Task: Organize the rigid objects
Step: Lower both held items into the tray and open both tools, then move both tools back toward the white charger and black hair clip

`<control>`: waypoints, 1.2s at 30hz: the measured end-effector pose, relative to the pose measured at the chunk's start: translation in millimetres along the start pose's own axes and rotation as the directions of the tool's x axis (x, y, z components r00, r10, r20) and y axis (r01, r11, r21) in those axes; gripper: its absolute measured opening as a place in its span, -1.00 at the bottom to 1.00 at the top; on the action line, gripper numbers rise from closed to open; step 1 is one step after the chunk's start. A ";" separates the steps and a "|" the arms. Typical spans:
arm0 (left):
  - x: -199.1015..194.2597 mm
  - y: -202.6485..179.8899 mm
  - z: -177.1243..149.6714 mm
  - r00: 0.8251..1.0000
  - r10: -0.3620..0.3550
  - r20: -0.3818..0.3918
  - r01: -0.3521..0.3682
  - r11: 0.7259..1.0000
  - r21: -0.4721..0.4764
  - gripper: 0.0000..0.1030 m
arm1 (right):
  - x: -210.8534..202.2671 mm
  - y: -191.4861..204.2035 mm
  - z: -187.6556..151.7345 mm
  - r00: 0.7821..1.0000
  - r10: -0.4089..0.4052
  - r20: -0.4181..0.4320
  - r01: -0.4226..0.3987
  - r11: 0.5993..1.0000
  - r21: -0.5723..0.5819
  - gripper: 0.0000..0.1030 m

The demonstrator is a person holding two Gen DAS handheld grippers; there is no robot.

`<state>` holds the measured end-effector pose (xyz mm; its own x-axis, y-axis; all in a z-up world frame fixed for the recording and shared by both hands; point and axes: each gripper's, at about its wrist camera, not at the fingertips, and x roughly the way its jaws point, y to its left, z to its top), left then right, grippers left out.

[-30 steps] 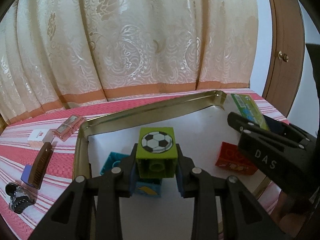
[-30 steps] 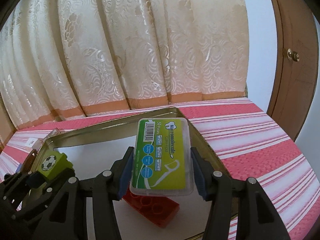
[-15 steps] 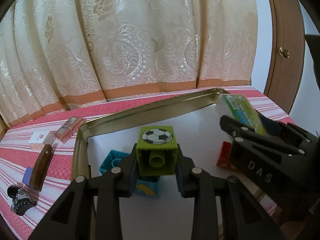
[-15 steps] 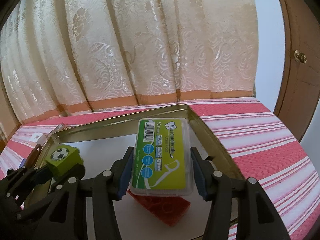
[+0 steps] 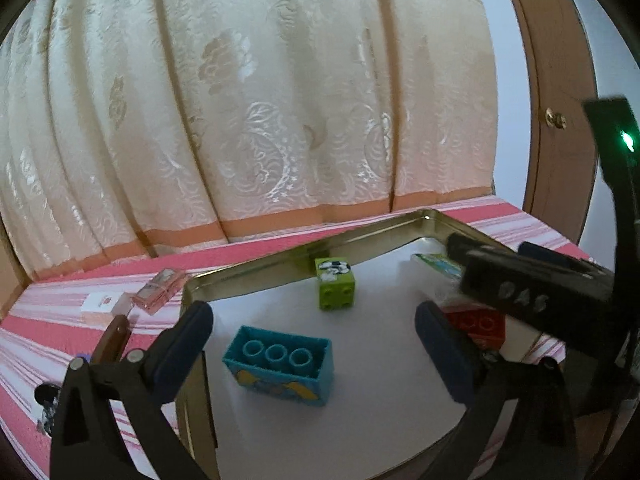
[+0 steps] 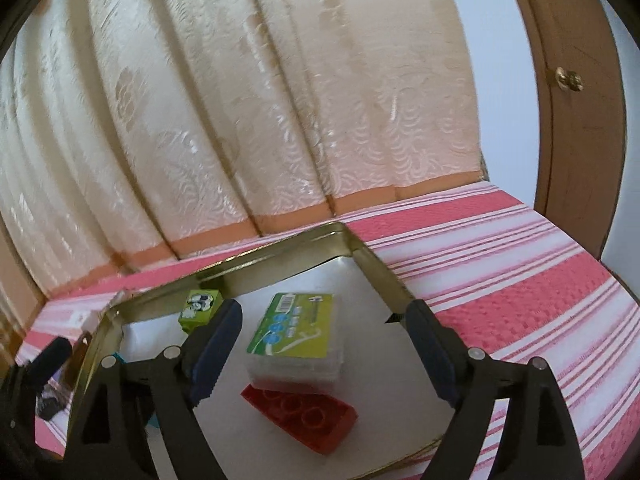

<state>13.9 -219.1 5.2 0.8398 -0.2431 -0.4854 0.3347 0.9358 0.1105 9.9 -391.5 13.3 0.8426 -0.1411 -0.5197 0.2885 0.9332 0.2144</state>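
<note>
A gold metal tray (image 5: 312, 240) with a white floor lies on the striped cloth. My left gripper (image 5: 316, 348) has its jaws opening wide, pads touching nothing. The green football cube (image 5: 335, 284) lies free near the tray's far wall. A teal brick (image 5: 280, 368) lies on the tray floor, in line with the gap. My right gripper (image 6: 326, 348) is opening too, its pads off the green floss box (image 6: 296, 332). That box rests tilted on a red brick (image 6: 304, 412). The cube (image 6: 198, 310) also shows in the right wrist view.
On the pink striped cloth left of the tray lie a white box (image 5: 102, 304), a clear pink case (image 5: 160, 290), a brown comb (image 5: 110, 340) and a dark metal clip (image 5: 46, 400). A cream curtain (image 5: 260, 120) hangs behind. A wooden door (image 6: 576, 120) stands at the right.
Both grippers have opened. The left one let go of the green cube, which now lies by the tray's far wall. The right one let go of the floss box, now on the red brick.
</note>
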 end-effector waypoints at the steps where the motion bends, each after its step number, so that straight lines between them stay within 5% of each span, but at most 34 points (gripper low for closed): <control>1: 0.2 3.9 -0.3 1.000 0.001 -0.001 -0.001 1.000 -0.014 0.99 | -1.8 -2.2 -0.1 1.000 -0.002 0.012 0.001 1.000 0.012 0.67; 7: -0.3 17.6 -3.5 1.000 0.008 -0.007 -0.008 0.998 -0.063 0.99 | -19.3 -8.0 1.0 0.992 -0.024 0.121 0.020 0.999 0.036 0.67; 9: -1.6 20.6 -4.0 1.000 0.020 -0.001 -0.020 0.998 -0.066 0.99 | -35.7 -9.4 0.3 0.974 -0.041 0.222 0.032 0.999 0.041 0.69; 11: -4.9 23.9 -4.6 0.999 0.033 0.008 -0.033 0.997 -0.072 0.99 | -49.4 -10.7 -1.0 0.950 -0.065 0.306 0.050 0.997 0.056 0.94; 14: -12.9 30.9 -5.3 0.998 0.057 0.037 -0.053 0.995 -0.088 0.99 | -58.9 -13.0 -1.7 0.928 -0.103 0.358 0.080 0.994 0.079 0.94; 21: -20.9 40.9 -11.1 0.996 0.079 0.050 -0.076 0.995 -0.068 0.99 | -49.3 -12.5 -1.4 0.947 -0.122 0.297 0.102 0.991 0.080 0.94; 36: -37.7 96.5 -25.7 0.994 0.107 0.034 -0.102 0.987 -0.124 0.99 | -70.3 14.8 -25.8 0.946 -0.127 0.297 0.101 0.990 0.100 0.94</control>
<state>3.5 -113.0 11.8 0.8846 -0.1502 -0.4415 0.1917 0.9802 0.0505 -56.8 -359.2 31.7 0.8961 -0.3501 -0.2730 0.4162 0.8764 0.2424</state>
